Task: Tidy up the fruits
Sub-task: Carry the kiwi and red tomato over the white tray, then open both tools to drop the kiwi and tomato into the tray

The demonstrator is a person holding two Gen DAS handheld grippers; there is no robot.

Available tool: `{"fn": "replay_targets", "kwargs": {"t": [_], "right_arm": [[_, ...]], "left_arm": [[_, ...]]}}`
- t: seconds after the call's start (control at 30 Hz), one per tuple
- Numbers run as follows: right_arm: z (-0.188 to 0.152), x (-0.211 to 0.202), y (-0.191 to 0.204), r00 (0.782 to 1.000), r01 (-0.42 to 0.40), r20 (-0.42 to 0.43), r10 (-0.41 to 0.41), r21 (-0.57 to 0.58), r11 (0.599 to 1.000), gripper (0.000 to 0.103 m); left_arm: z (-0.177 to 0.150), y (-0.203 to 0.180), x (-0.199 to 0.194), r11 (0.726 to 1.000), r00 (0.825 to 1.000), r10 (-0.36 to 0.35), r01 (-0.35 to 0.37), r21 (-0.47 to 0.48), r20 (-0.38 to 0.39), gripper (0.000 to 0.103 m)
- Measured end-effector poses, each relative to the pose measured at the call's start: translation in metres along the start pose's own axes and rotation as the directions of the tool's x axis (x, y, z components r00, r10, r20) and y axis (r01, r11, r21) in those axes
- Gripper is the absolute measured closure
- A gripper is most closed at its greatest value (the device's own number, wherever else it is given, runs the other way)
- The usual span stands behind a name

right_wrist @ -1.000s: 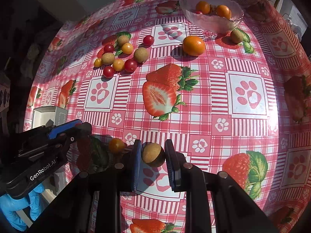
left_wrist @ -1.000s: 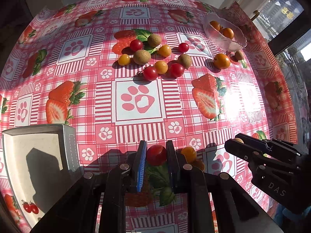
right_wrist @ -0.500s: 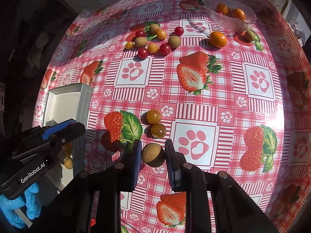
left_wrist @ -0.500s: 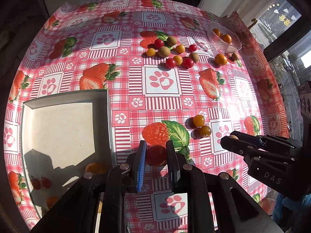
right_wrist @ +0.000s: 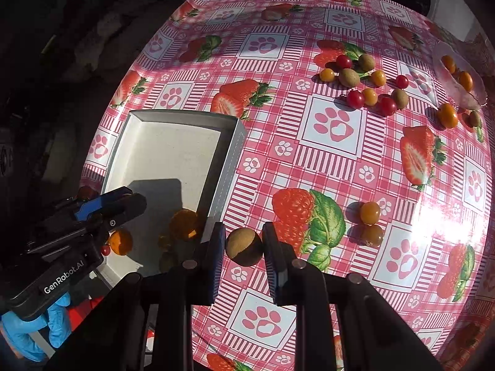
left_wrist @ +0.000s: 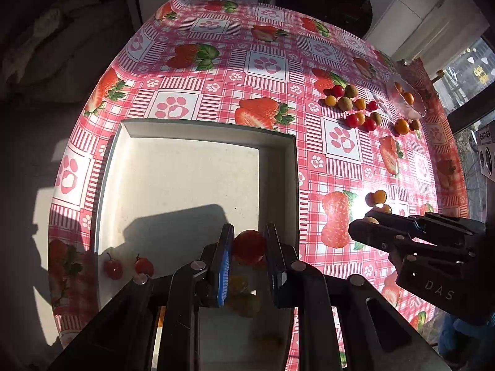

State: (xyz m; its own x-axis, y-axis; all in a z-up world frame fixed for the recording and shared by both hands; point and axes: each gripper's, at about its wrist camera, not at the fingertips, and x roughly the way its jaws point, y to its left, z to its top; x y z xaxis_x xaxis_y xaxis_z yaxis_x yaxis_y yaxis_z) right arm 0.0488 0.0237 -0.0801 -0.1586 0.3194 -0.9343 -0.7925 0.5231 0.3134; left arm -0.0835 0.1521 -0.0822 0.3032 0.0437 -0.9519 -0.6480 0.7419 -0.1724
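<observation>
Left gripper is clamped on a red tomato, held over the near right corner of the white tray. Right gripper is clamped on a brown kiwi, just beside the tray's right edge, above the tablecloth. Loose fruit cluster lies nr the far right edge; a glass bowl w/ oranges sits beyond it.

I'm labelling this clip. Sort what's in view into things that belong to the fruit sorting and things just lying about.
Belongs to the job:
- left gripper shut on red tomato
- right gripper shut on brown fruit
- white tray
- loose fruit cluster
- glass bowl

Just lying about:
- patterned tablecloth
- washing machine
</observation>
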Motion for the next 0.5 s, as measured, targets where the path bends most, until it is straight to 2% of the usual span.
{"fn": "replay_targets", "kwargs": {"t": [0.27,0.5], "right_arm": [[0.024,0.040,0.051,0.998,-0.037,-0.060,0.033,-0.066,0.997,0.076],[0.039,0.075,0.073,0.993,-0.009,-0.122,-0.004,-0.112,0.994,0.076]], "left_arm": [[0.002,0.046,0.022,0.998,0.998,0.059,-0.060,-0.027,-0.029,0.082],[0.003,0.062,0.043,0.996,0.995,0.080,-0.081,-0.026,-0.058,0.082]]}}
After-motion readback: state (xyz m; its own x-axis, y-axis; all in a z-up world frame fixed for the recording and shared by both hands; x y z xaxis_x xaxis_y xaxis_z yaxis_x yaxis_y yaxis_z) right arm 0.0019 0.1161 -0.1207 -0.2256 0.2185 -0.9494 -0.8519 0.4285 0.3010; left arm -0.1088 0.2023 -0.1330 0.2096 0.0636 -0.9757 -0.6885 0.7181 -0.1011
